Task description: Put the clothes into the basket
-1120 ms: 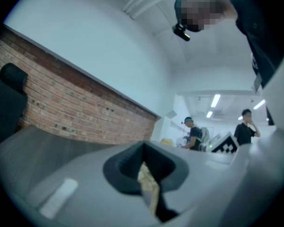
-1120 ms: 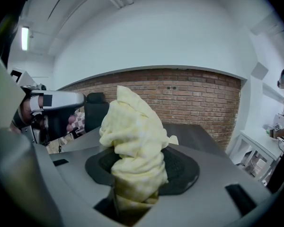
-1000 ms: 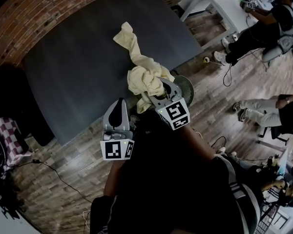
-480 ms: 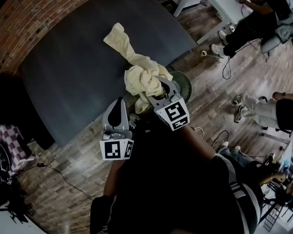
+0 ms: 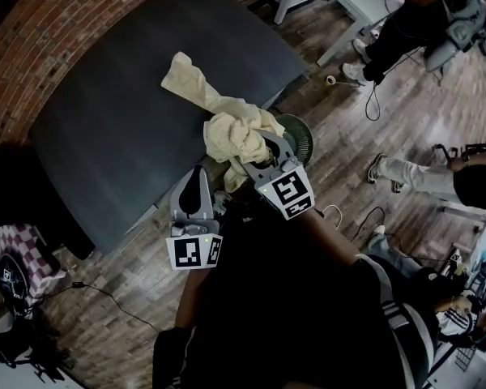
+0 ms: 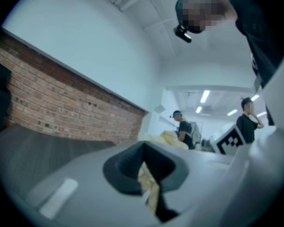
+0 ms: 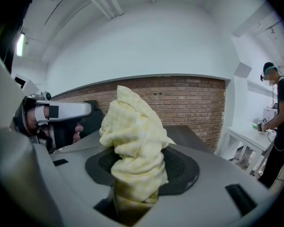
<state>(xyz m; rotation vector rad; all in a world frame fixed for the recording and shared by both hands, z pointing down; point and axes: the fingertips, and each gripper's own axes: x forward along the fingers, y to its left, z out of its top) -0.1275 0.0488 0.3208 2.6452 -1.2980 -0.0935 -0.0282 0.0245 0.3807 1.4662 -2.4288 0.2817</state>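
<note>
Laundry pickup, mid-task: the R gripper is clamped on a pale yellow garment, w/ the cloth bunched up thick between its dark pads and rising in a twisted wad above them. The jaws stand part-way closed, stopped by the fabric. The garment's bunched end is lifted at the near edge of the dark grey table. Its other end trails away across the tabletop toward the brick wall, lying flat there.

The green basket sits on the wood floor just beside the table's edge, right by the R gripper and partly hidden behind gripper & cloth. The garment isn't in it.

The L gripper hangs near the table's edge, beside the R one but apart from the garment, w/ its jaws together at the tips. A tan sliver shows in the gap behind the pads; can't tell what it is.

Bkgd: one bystander stands at a white desk, and another's legs stretch across the floor. A checked cloth lies at far left.
</note>
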